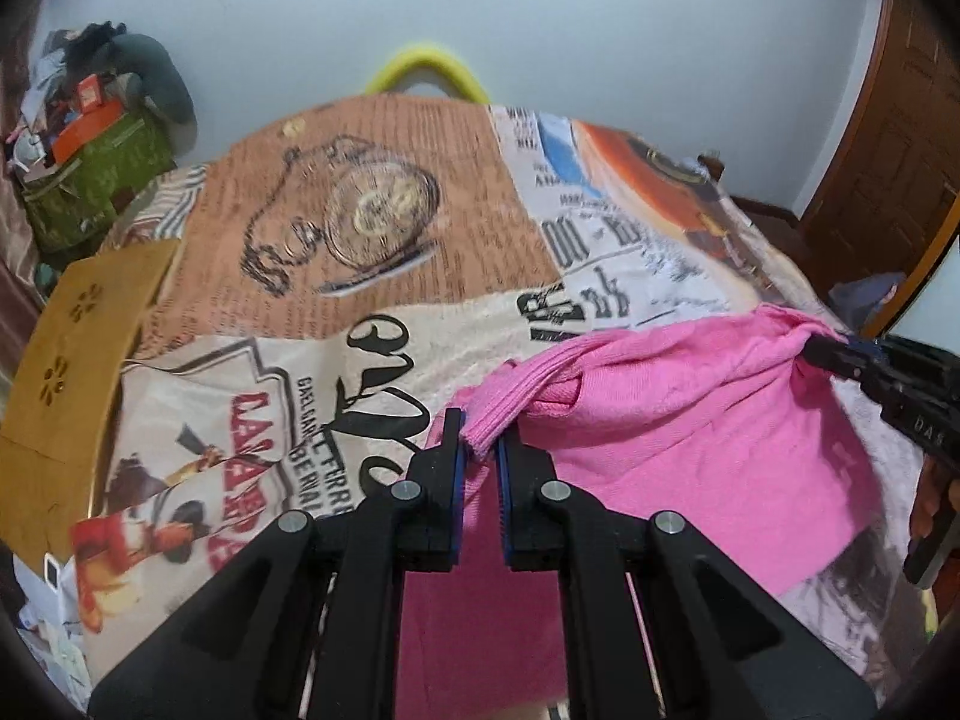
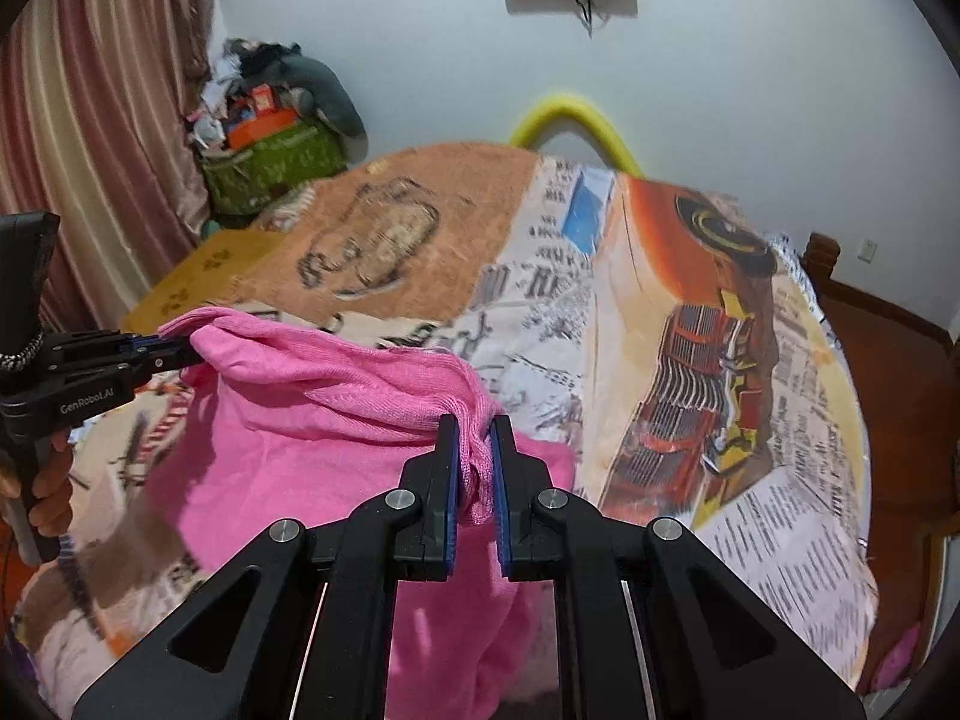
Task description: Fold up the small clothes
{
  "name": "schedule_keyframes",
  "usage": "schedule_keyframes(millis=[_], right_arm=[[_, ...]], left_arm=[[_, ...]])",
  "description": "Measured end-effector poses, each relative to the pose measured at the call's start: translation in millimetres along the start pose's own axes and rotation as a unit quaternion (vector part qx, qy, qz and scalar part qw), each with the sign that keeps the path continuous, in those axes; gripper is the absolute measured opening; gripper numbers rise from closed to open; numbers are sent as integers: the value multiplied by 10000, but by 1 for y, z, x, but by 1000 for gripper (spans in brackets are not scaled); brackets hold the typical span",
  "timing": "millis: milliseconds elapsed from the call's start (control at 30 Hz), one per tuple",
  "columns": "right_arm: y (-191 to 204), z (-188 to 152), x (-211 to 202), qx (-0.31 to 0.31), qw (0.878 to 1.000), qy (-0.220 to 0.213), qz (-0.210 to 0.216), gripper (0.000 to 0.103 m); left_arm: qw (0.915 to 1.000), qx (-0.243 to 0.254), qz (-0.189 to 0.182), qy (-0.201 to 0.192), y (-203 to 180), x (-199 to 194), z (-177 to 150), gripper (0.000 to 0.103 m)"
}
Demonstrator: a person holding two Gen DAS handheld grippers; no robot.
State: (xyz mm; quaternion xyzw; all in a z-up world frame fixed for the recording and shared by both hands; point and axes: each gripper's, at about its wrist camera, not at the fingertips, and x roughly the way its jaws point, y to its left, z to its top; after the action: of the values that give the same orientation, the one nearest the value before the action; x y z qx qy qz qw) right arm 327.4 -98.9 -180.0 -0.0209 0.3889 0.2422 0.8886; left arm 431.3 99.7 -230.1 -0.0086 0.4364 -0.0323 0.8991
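A pink knit garment [image 1: 690, 432] hangs between both grippers above a bed covered with a printed blanket [image 1: 372, 228]. My left gripper [image 1: 480, 450] is shut on one bunched corner of the garment. My right gripper [image 2: 475, 450] is shut on the other corner; the garment [image 2: 312, 420] sags between them and drapes below. The right gripper shows at the right edge of the left wrist view [image 1: 840, 357]. The left gripper shows at the left of the right wrist view [image 2: 174, 354], gripping the pink cloth.
A yellow-brown board [image 1: 78, 360] lies at the bed's left edge. A green bag [image 2: 270, 168] piled with clutter stands by the curtain [image 2: 108, 150]. A yellow curved tube [image 2: 570, 126] rises behind the bed. A wooden door [image 1: 888, 150] is at right.
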Motion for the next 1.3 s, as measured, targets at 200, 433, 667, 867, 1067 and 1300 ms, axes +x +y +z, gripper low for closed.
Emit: schedule_keyframes(millis=[200,433,667,867,1067,1300], right_arm=[[-17,-1,23,300,9991,222,-182,13],[-17,1,-8,364,9993,-82,-54,28],[-6,-15,-32,322,9994,-110,110,48],[-16,-41,-21,738,9969,176,202,66],[-26,-54,-7,1093,9922,497,348,66],[-25,-56,14,1205,9894,593,561,66]], left_arm=[[9987,-162,242,413,4,33,-3,24],[9990,-310,261,194,17,6,-4,54],[9989,-333,248,220,31,-29,-32,71],[9948,-763,-10,674,50,-18,-63,74],[9891,-1102,-362,905,54,6,-72,74],[9839,-1273,-848,919,44,33,-54,74]])
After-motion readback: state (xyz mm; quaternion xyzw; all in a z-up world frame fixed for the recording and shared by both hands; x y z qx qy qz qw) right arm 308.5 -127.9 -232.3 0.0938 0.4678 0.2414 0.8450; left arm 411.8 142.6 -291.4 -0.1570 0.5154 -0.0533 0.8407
